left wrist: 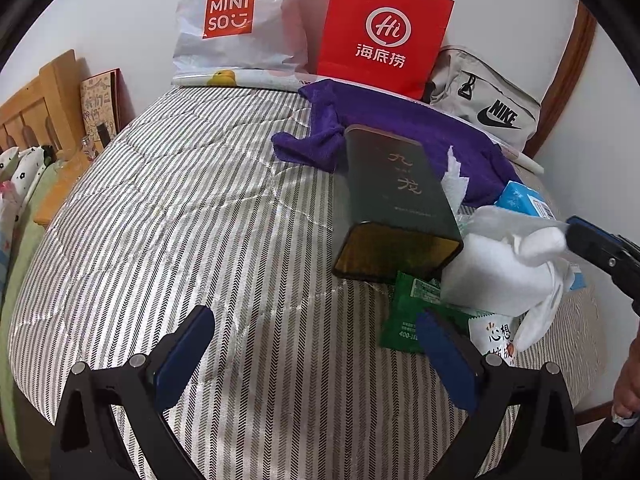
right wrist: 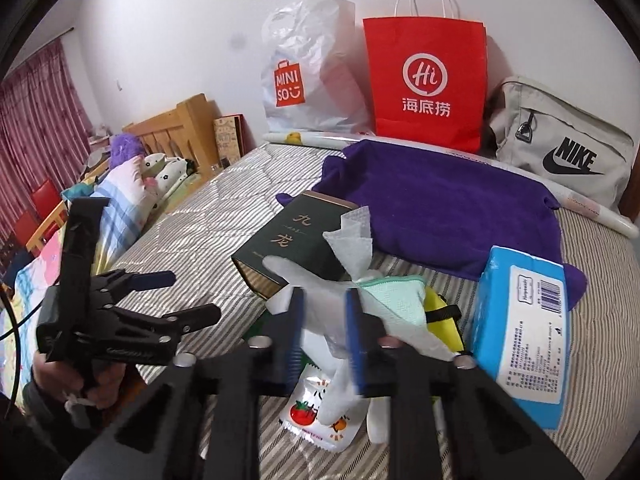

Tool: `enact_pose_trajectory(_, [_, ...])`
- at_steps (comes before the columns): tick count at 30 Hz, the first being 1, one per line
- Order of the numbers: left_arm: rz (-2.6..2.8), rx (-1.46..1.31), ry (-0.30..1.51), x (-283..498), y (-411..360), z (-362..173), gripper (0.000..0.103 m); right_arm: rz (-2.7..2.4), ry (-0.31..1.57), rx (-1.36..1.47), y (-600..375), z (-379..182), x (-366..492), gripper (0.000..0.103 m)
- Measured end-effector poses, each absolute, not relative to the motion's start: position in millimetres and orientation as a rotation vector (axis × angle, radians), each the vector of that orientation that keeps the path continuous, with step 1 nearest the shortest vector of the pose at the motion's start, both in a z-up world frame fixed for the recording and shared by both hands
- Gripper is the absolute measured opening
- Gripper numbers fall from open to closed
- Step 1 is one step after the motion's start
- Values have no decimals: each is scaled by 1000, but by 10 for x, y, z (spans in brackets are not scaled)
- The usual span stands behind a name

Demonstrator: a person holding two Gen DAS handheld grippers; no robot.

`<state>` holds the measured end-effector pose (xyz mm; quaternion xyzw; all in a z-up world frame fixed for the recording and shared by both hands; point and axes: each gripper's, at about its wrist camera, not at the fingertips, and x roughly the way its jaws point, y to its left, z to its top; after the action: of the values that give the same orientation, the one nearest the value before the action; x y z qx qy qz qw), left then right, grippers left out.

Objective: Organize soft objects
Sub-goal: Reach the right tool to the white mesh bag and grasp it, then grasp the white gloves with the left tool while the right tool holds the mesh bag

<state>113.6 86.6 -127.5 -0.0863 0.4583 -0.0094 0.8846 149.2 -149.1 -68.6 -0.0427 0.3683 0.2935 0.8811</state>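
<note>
My left tongs [left wrist: 312, 360] gape empty over the striped bed [left wrist: 200, 220]. At the right edge my right tongs [left wrist: 576, 236] pinch a white cloth [left wrist: 504, 264] beside the tipped dark green box [left wrist: 392, 200].

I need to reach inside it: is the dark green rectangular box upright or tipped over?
Tipped over. The dark green rectangular box lies on its long side on the striped bedcover, its end facing the left wrist camera.

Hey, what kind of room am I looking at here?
Most likely a bedroom. A striped quilted mattress fills the view, a wooden headboard stands at one end with pillows beside it, and red curtains hang further back.
</note>
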Motion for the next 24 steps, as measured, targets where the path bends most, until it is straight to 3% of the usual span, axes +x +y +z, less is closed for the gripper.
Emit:
enact_pose_trajectory(8, [-20, -184, 959, 1130, 866, -1283, 101, 579, 787, -156, -1608, -717, 1367, 19])
enact_pose_trajectory(11, [-23, -182, 959, 1131, 858, -1283, 101, 559, 792, -173, -1610, -769, 1391, 30])
enact_pose_trajectory(13, [-27, -180, 958, 1129, 851, -1280, 101, 548, 798, -182, -1589, -801, 1424, 46])
enact_pose_trajectory(19, [-24, -180, 963, 1137, 851, -1292, 101, 588, 825, -198, -1447, -913, 1521, 50])
enact_pose_trajectory(20, [-27, -182, 963, 1138, 848, -1292, 101, 586, 829, -201, -1431, -933, 1539, 49])
enact_pose_trajectory(21, [-30, -183, 961, 1137, 846, -1289, 101, 584, 836, -195, -1429, -949, 1562, 35])
enact_pose_trajectory(22, [-33, -184, 957, 1134, 839, -1283, 101, 601, 846, -173, -1449, -958, 1588, 14])
enact_pose_trajectory(24, [-42, -184, 948, 1128, 820, -1273, 101, 607, 841, -141, -1494, -926, 1592, 10])
